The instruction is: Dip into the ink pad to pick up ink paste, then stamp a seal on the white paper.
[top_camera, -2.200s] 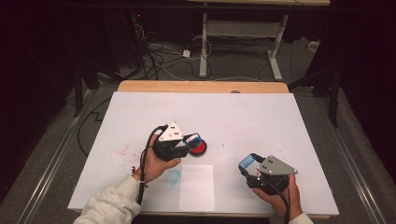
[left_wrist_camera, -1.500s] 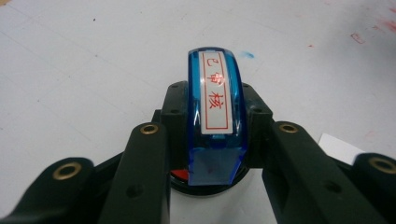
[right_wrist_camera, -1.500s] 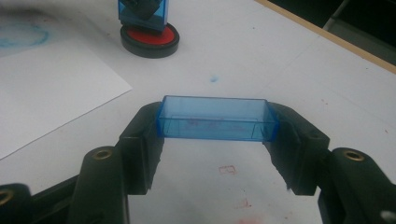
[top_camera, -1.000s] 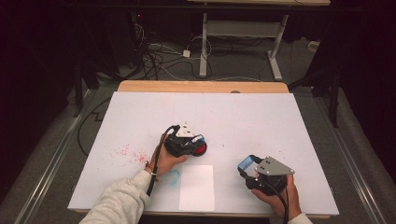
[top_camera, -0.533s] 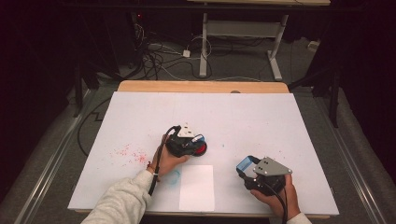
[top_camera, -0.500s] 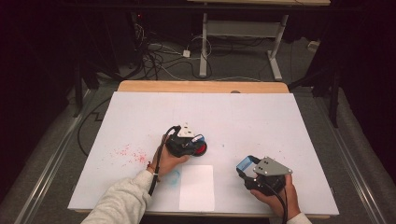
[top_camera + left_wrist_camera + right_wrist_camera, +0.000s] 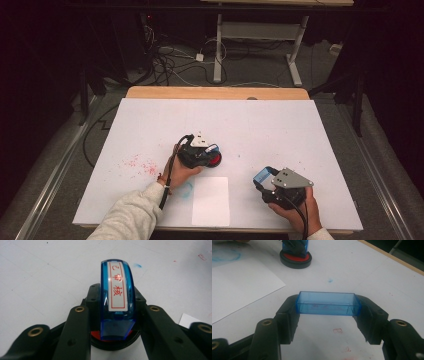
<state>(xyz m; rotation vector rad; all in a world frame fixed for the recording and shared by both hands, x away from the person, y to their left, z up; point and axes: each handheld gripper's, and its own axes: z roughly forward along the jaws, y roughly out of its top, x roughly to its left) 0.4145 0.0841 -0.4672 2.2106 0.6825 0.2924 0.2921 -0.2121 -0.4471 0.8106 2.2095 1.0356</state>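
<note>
My left gripper [image 7: 116, 306] is shut on a blue stamp [image 7: 117, 290] that bears a white label with red characters. The stamp stands upright, its foot down on the red ink pad [image 7: 113, 338] in a round black case. In the high view this gripper [image 7: 202, 152] sits mid-table over the pad [image 7: 216, 160]. My right gripper [image 7: 327, 307] is shut on the ends of a clear blue stamp cap [image 7: 328, 302], held just above the table. It is at the front right in the high view [image 7: 270, 182], with the cap [image 7: 263, 175] at its tip.
A white sheet of paper [image 7: 211, 200] lies at the front edge between the two hands. A blue ring smudge [image 7: 186, 189] and red ink specks [image 7: 137, 164] mark the white table cover [image 7: 260, 125]. The wooden table edge [image 7: 215, 93] runs along the back.
The left gripper shifted slightly right and settled with the stamp on the ink pad, and has stayed still for the last second. The right gripper has not moved.
</note>
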